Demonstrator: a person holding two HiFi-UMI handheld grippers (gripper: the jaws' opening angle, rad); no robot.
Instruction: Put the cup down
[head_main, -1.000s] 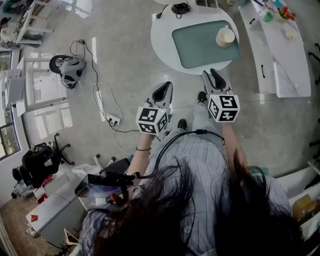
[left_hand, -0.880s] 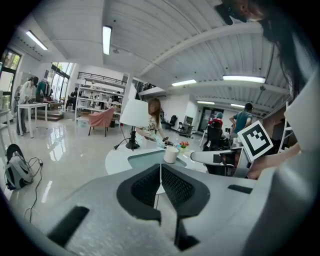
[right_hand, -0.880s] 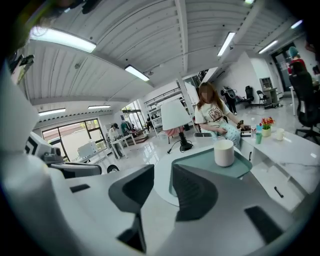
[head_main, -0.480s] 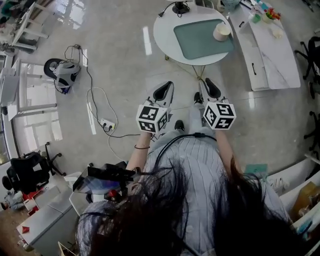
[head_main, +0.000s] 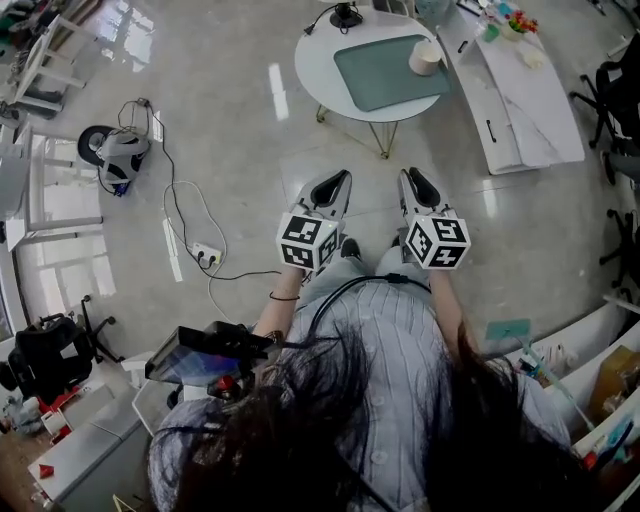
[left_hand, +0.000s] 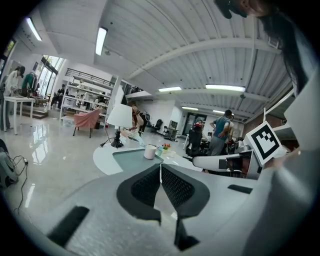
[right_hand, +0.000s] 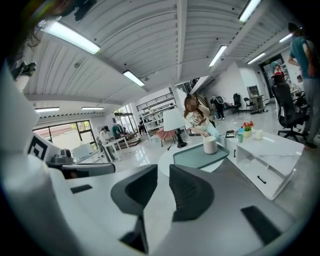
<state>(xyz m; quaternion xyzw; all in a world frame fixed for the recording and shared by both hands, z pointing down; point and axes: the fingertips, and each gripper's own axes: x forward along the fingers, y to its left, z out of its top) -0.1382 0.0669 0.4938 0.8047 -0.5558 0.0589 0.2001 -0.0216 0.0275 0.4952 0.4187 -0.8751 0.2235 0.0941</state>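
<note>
1. Left gripper (head_main: 341, 178) and right gripper (head_main: 409, 175) are held side by side above the floor (head_main: 235, 130) in the head view, both aimed at a round white surface (head_main: 318, 62) well ahead. A green mat (head_main: 380, 72) lies on it, and the cup (head_main: 425, 57) stands upright on the mat's far right corner, well apart from both grippers.
2. Left gripper view: its jaws are pressed together with nothing between them. The cup stands on the mat beyond the tips.
3. Right gripper view: the jaws have just been closing and stand a narrow slit apart, empty. The cup stands on the mat ahead, slightly to their right.
</note>
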